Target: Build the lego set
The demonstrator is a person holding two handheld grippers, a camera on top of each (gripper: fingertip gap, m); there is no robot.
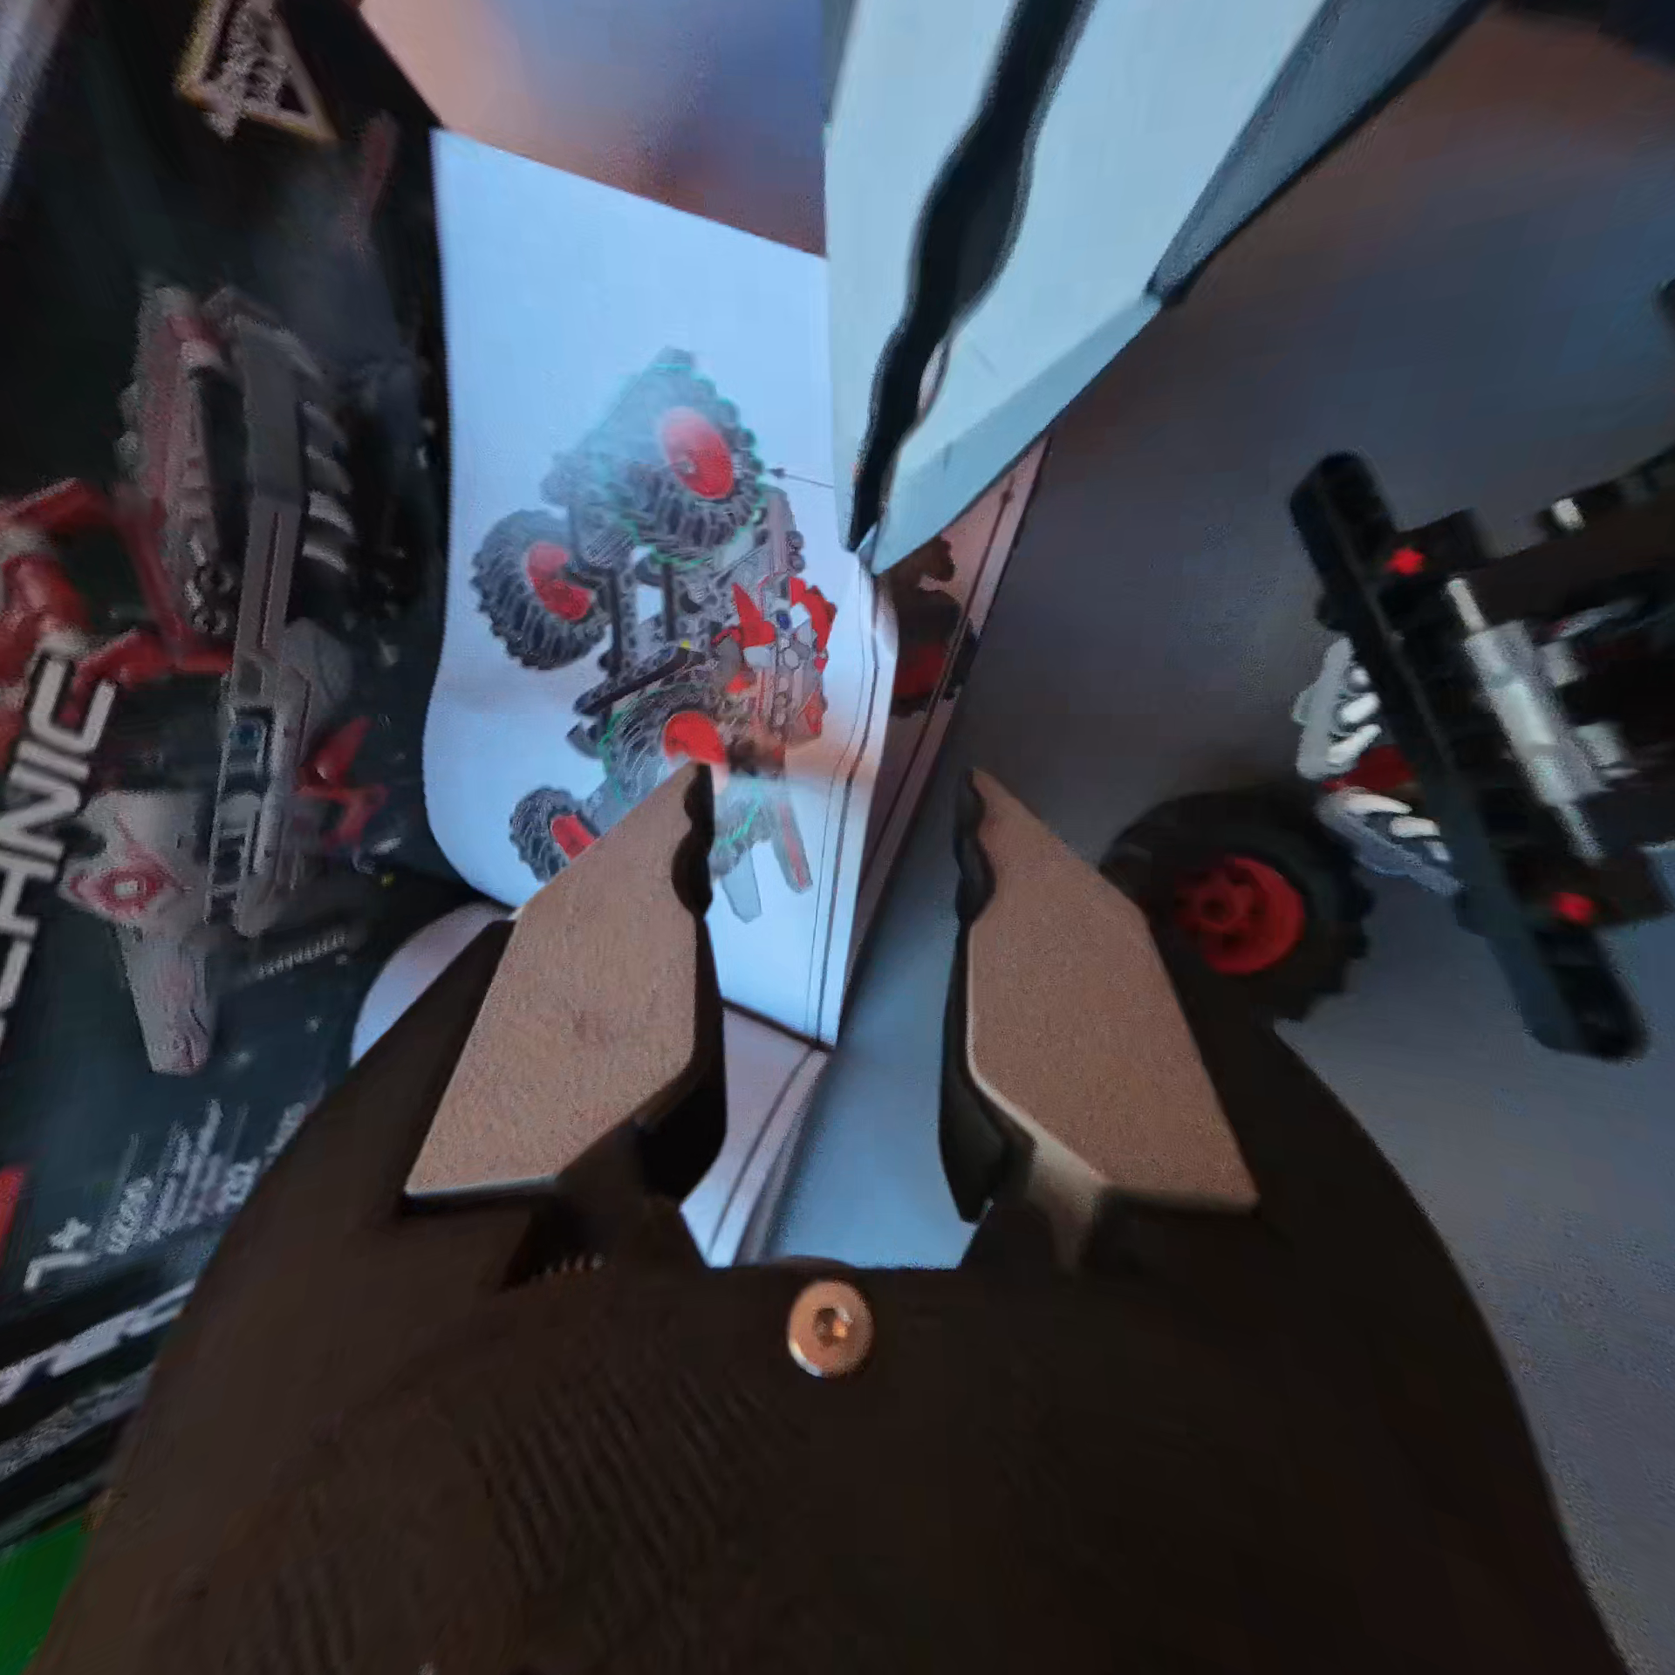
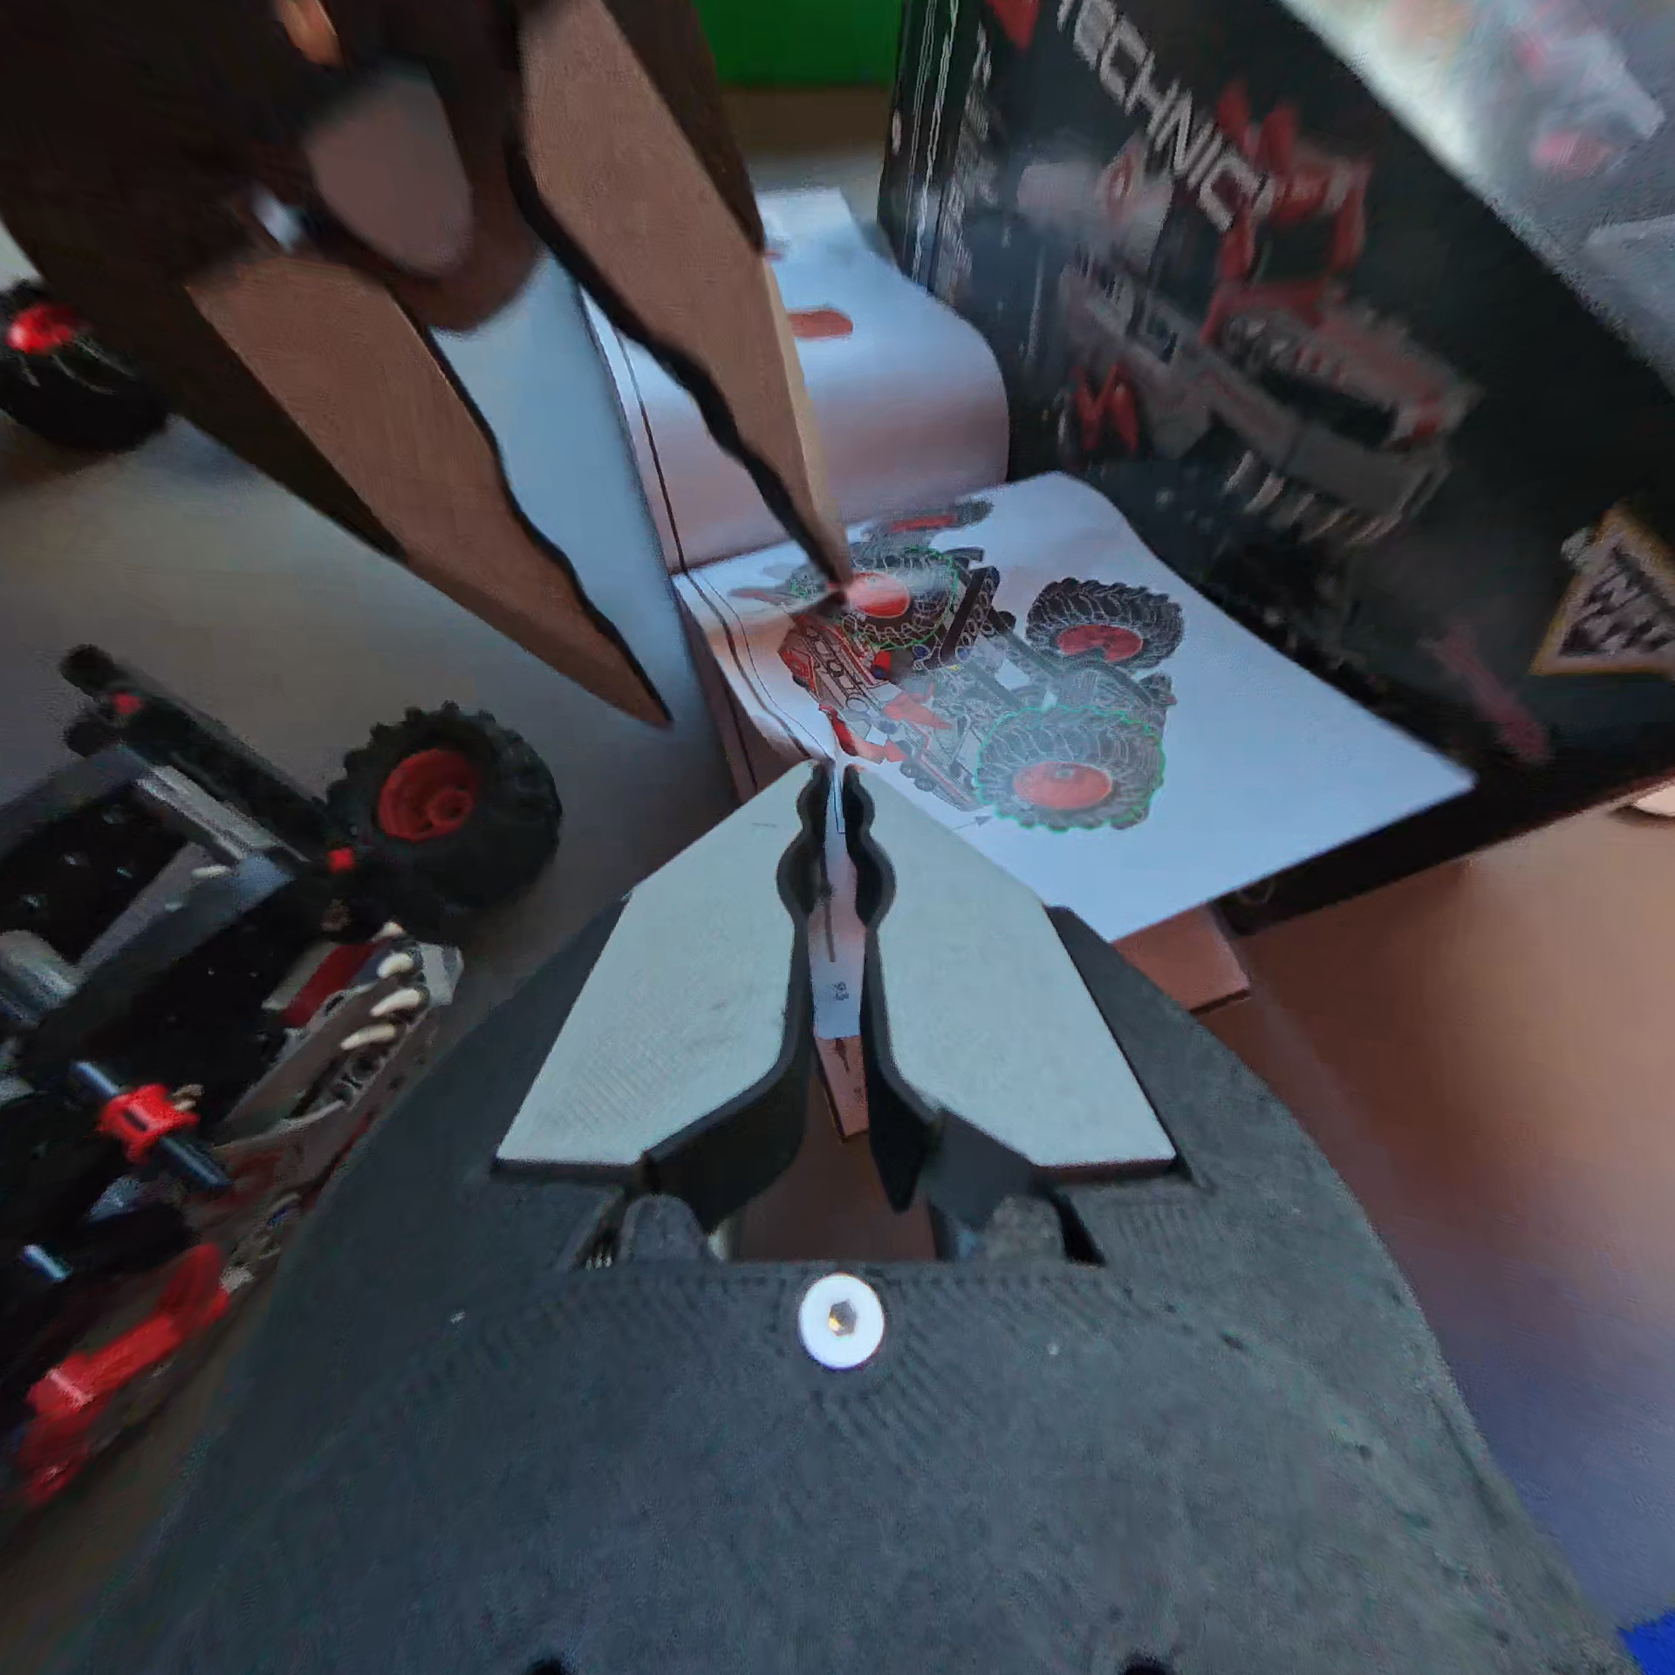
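The instruction booklet (image 2: 1224, 770) lies open, showing a picture of a red-wheeled truck; it also shows in the left wrist view (image 1: 589, 363). My right gripper (image 2: 834, 787) is shut on the edge of one booklet page (image 2: 829, 961) and holds that page up on edge. It shows at the top of the left wrist view (image 1: 906, 435). My left gripper (image 1: 836, 787) is open and empty, with the raised page running between its fingers. In the right wrist view the left gripper (image 2: 752, 648) has one fingertip (image 2: 829, 571) on the printed page. The partly built truck (image 2: 181, 952) lies to the side.
The dark lego box (image 2: 1269, 317) stands behind the booklet and shows in the left wrist view (image 1: 181, 634). The truck model (image 1: 1495, 725) has a black tyre with a red hub (image 1: 1242, 897). A loose wheel (image 2: 54, 363) lies far left. A white object (image 2: 870, 390) sits beyond the booklet. The left gripper's tips are roughly 5 centimeters from the right gripper's. My left gripper's tips are some 25 centimeters from the loose wheel (image 2: 54, 363).
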